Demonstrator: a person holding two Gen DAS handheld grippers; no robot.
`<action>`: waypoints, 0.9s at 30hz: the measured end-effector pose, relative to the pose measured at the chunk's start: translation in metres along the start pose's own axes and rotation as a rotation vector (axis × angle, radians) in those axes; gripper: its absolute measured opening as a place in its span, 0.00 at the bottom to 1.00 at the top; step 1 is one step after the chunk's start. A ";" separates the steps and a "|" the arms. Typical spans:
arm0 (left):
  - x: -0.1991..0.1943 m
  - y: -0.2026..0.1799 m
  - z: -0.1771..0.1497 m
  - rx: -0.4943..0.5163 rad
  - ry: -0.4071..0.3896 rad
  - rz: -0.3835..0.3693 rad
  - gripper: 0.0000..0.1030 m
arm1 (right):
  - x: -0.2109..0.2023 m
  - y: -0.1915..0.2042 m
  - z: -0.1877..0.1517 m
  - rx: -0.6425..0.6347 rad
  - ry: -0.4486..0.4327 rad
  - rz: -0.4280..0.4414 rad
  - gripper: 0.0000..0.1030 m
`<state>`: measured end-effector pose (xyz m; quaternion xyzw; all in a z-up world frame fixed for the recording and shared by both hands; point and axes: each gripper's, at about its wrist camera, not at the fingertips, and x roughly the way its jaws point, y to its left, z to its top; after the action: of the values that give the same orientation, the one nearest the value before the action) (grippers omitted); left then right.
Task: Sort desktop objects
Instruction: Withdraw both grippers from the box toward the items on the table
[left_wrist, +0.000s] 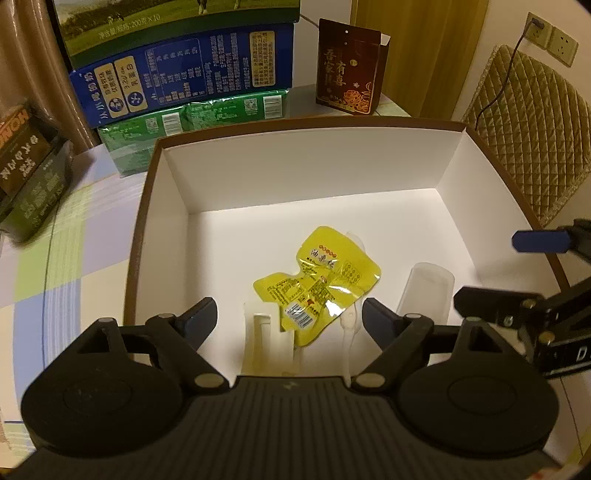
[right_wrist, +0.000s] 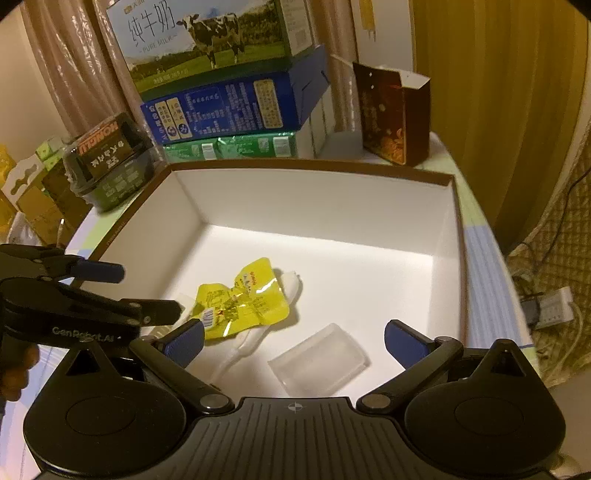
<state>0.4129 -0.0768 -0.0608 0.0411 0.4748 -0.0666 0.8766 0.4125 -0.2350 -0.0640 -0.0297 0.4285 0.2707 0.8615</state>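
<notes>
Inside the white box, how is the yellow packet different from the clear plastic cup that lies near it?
The yellow packet is flat, crinkled and printed; the clear cup is plain and see-through, and it keeps a rounded shape. The packet rests partly on white plastic pieces, while the cup lies on its side directly on the box floor, apart from the packet. Both are inside the box, and neither is held: both tongs are open above them.

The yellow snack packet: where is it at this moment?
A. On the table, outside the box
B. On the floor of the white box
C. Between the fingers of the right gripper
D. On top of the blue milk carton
B: the yellow snack packet lies flat on the floor of the white box, and both the right gripper and the left gripper stand open and hold nothing.
</notes>
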 end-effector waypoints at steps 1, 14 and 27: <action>-0.002 0.000 -0.002 0.003 -0.002 0.003 0.82 | -0.002 0.001 0.000 -0.003 -0.003 -0.008 0.98; -0.038 0.001 -0.018 0.012 -0.044 0.045 0.88 | -0.030 0.009 -0.015 -0.001 -0.031 -0.058 0.98; -0.081 0.015 -0.044 -0.010 -0.093 0.051 0.94 | -0.068 0.028 -0.030 -0.013 -0.066 -0.066 0.98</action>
<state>0.3353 -0.0502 -0.0168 0.0457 0.4328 -0.0436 0.8993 0.3440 -0.2499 -0.0269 -0.0405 0.3970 0.2456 0.8834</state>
